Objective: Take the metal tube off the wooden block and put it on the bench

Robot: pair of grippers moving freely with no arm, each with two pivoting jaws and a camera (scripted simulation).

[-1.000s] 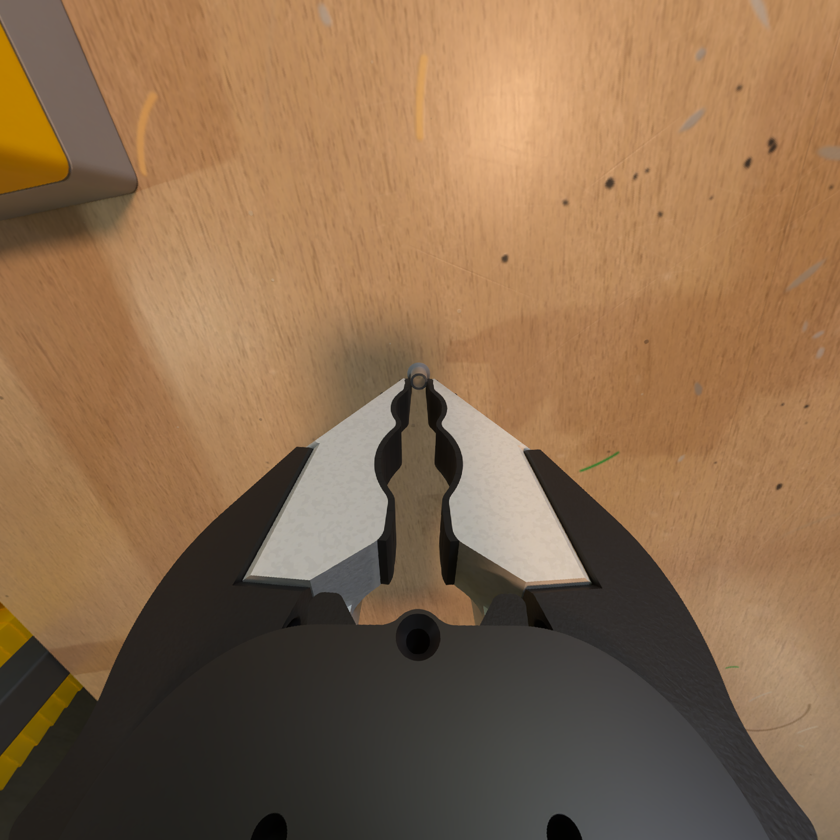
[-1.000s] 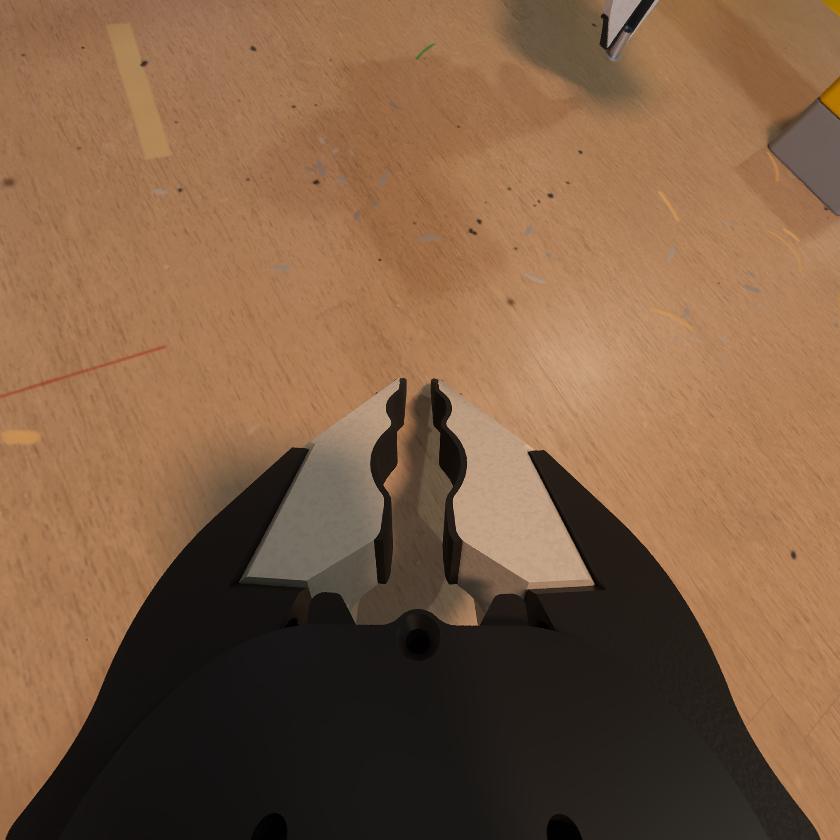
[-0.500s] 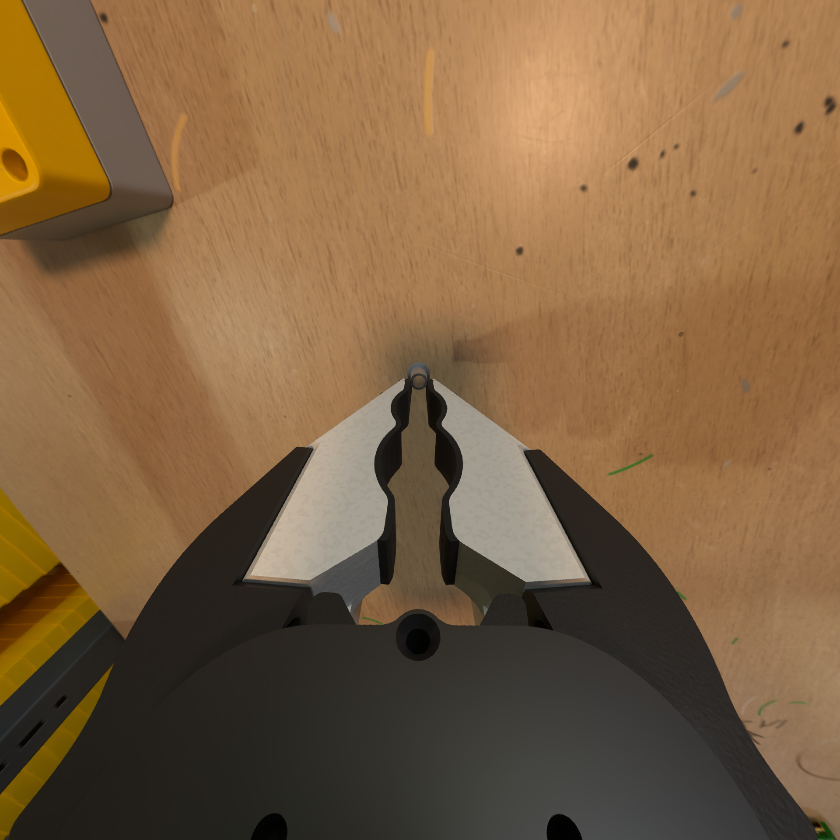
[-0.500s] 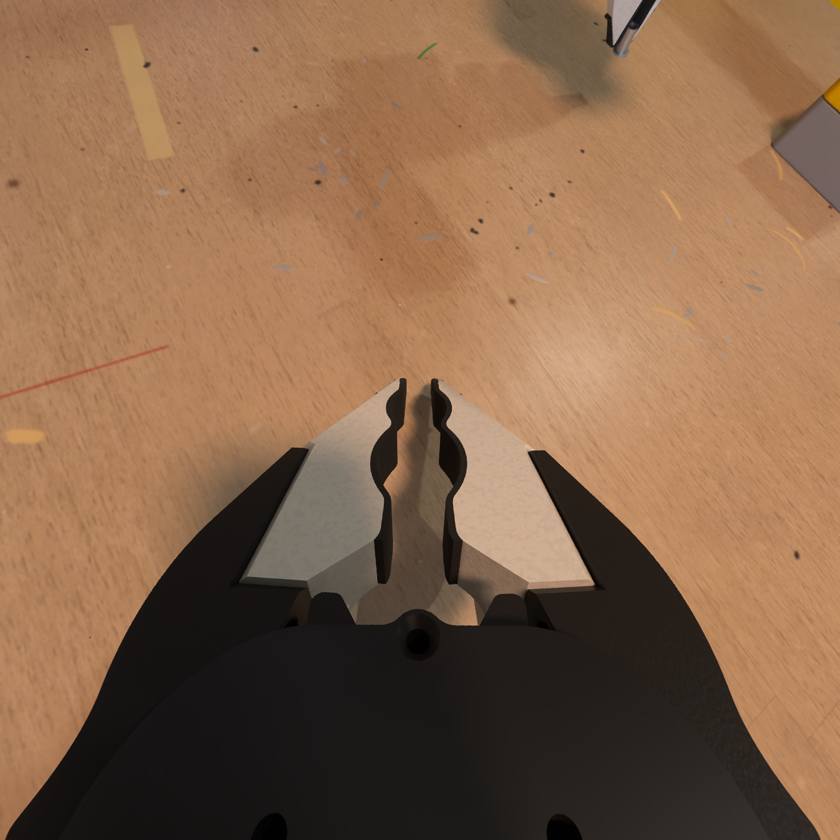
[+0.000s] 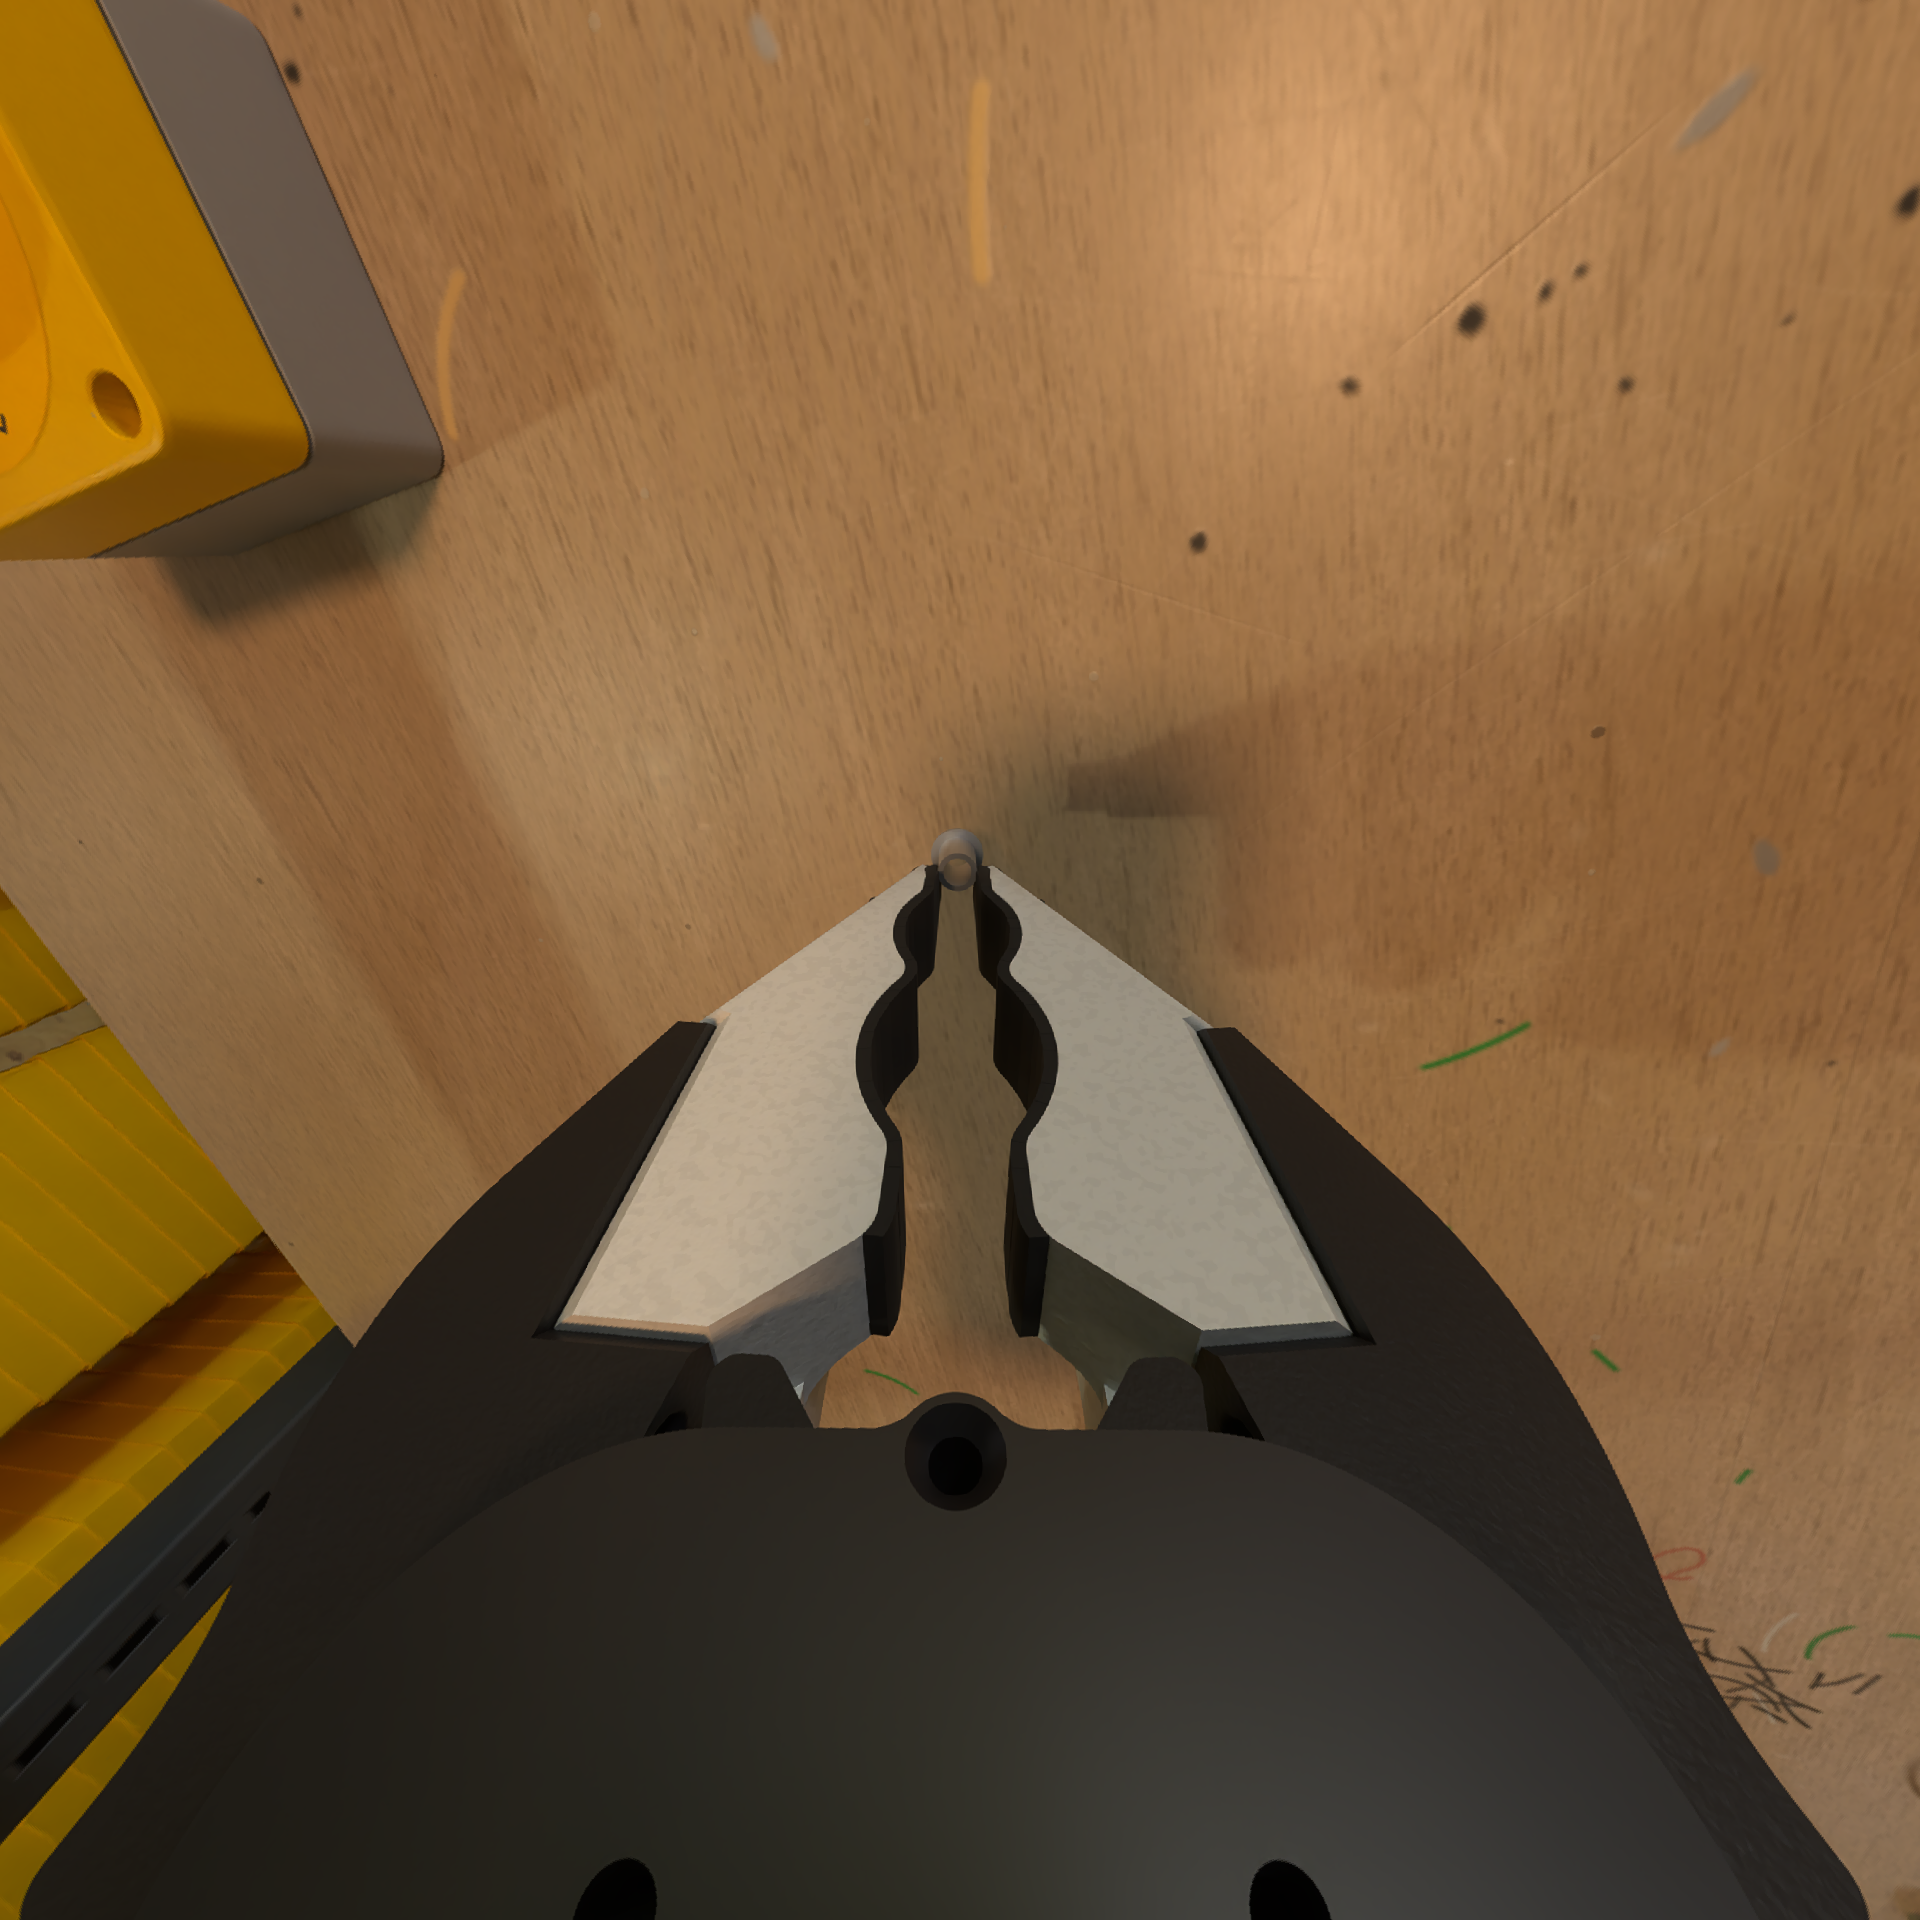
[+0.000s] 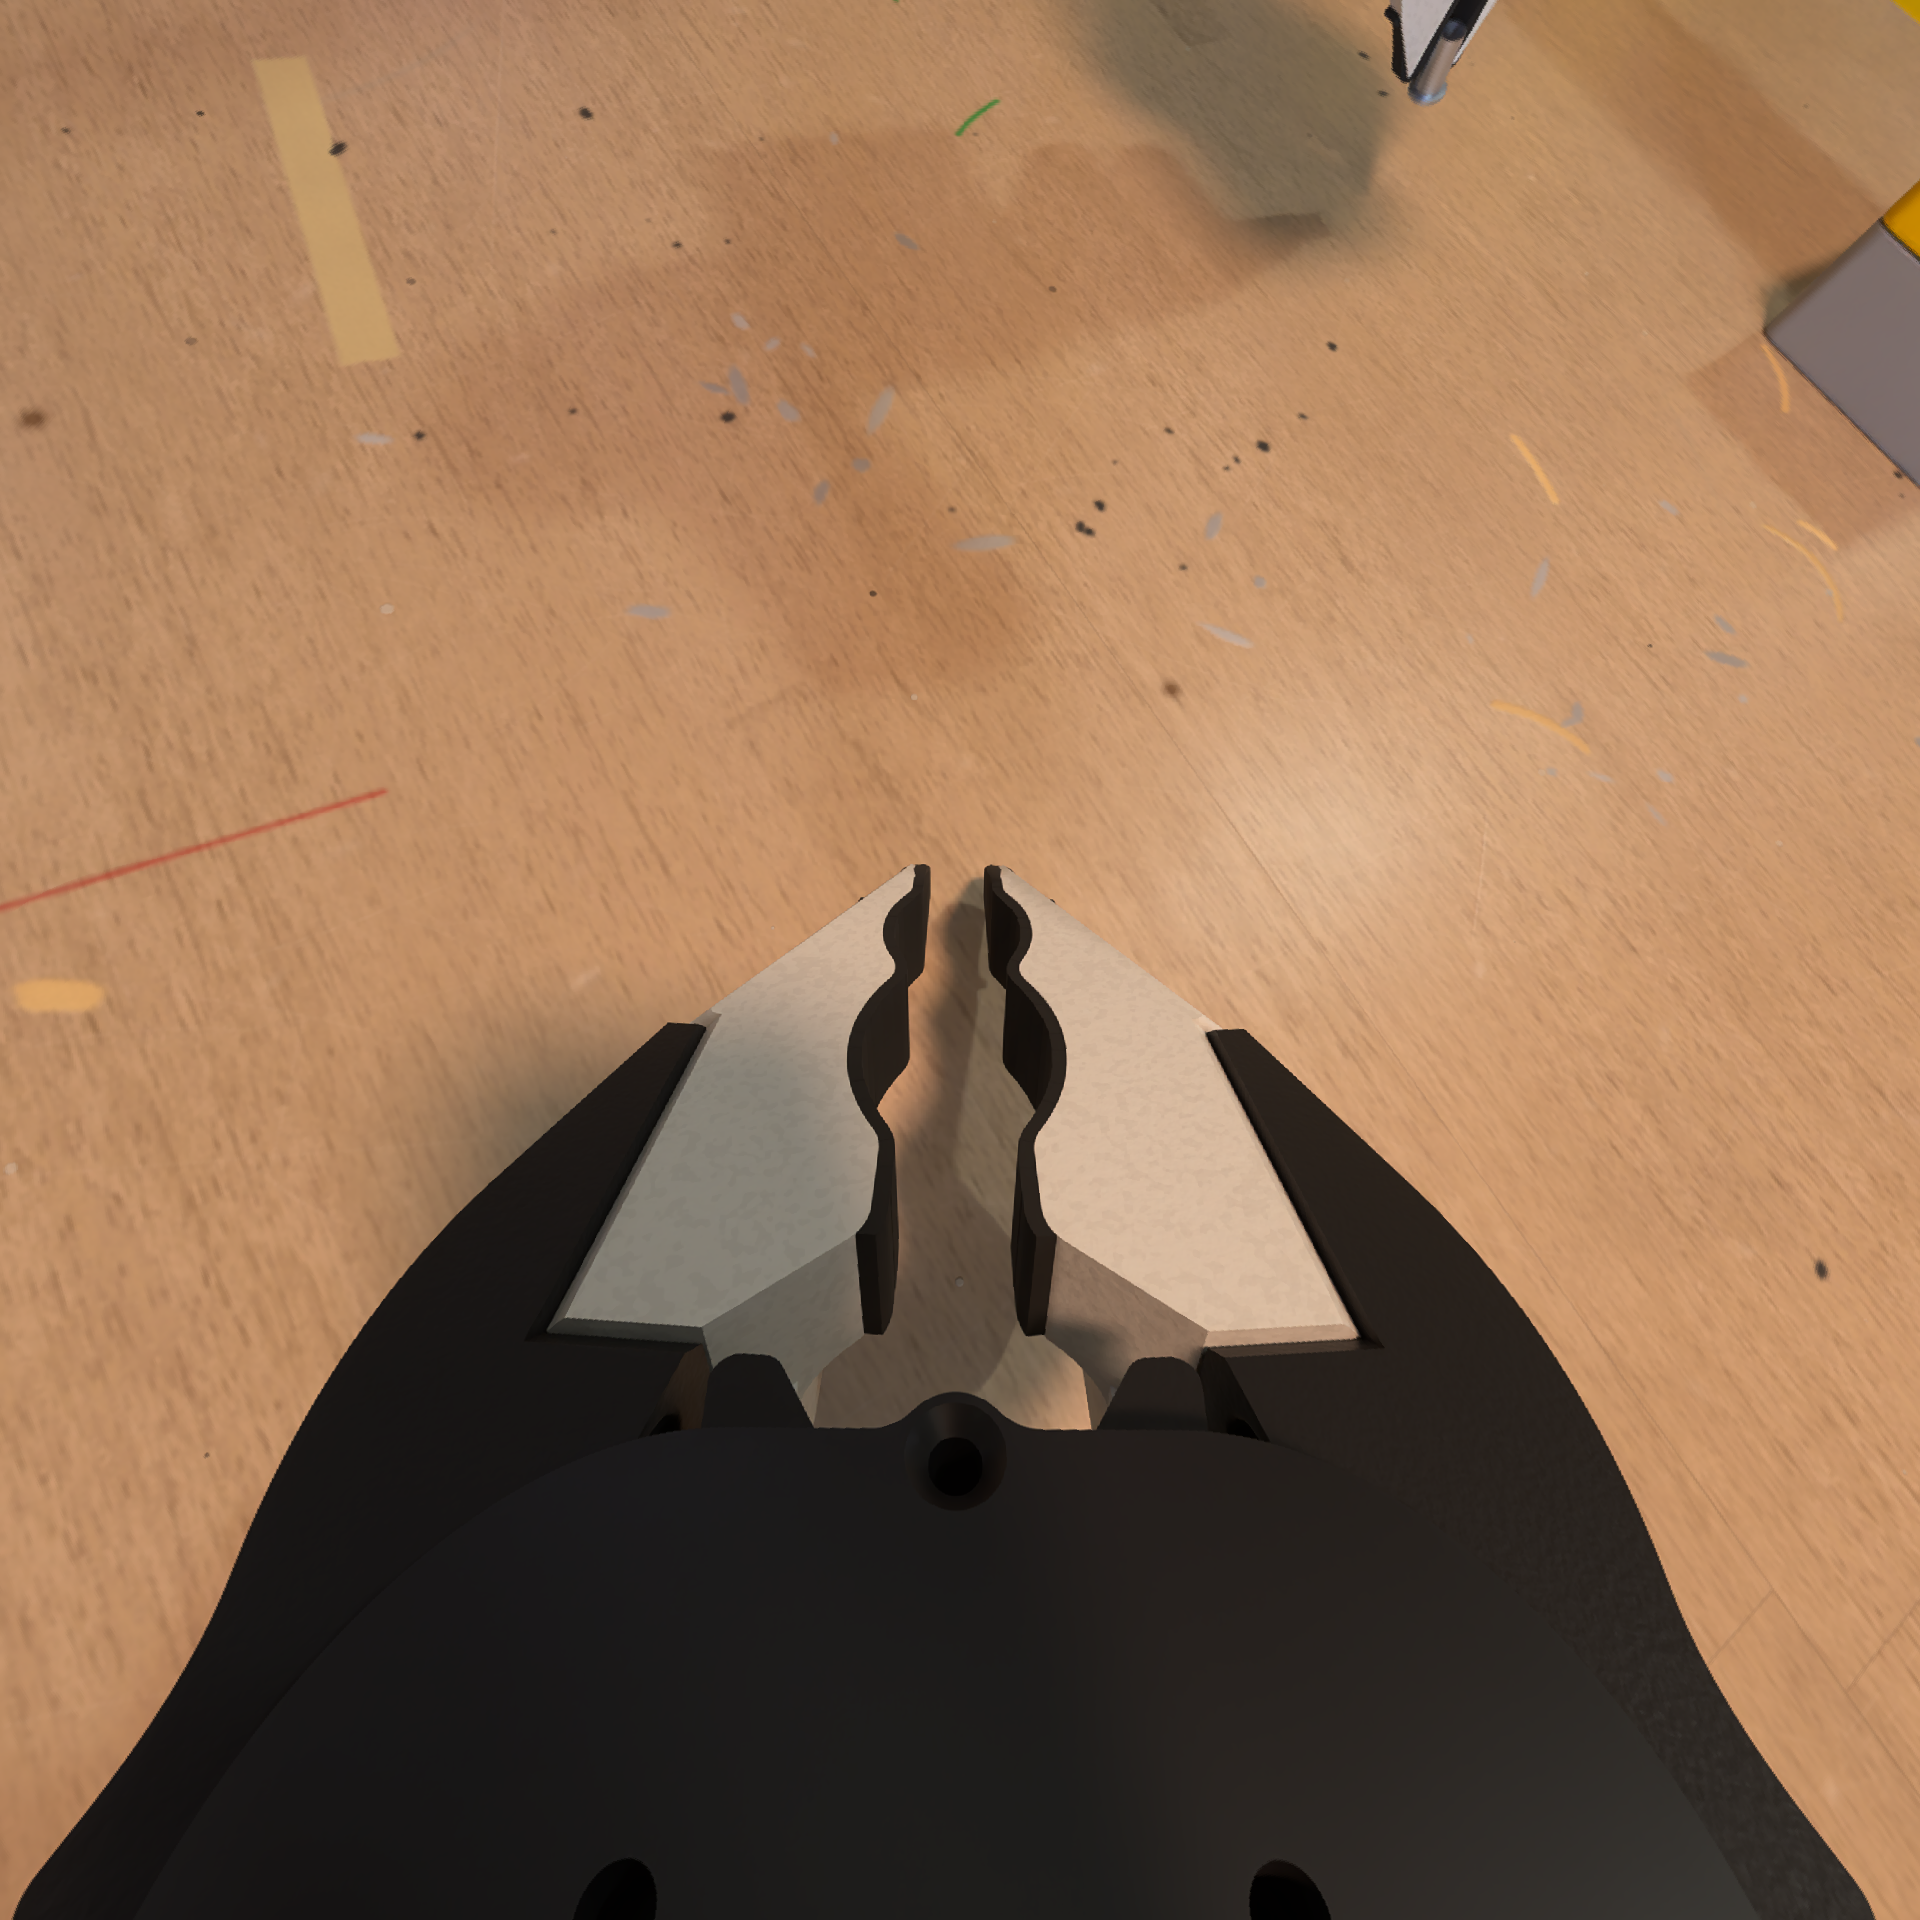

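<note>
My left gripper is shut on the small metal tube, which shows end-on as a grey ring poking out between the fingertips. It hangs over the bare wooden bench, with a dark shadow just right of the tips. In the right wrist view the tube and the left gripper's fingertips show at the top right edge, above a shadow on the bench. My right gripper is empty, its jaws a narrow gap apart, over the bench. The wooden block is not in view.
A yellow box with a grey base stands at the upper left of the left wrist view; its grey corner shows at the right edge of the right wrist view. A yellow ribbed case with black trim lies at the lower left.
My left gripper has shifted with the tube: the yellow box and the yellow case have come further into view, and the shadow by the tips is sharper. The right gripper has stayed still.
</note>
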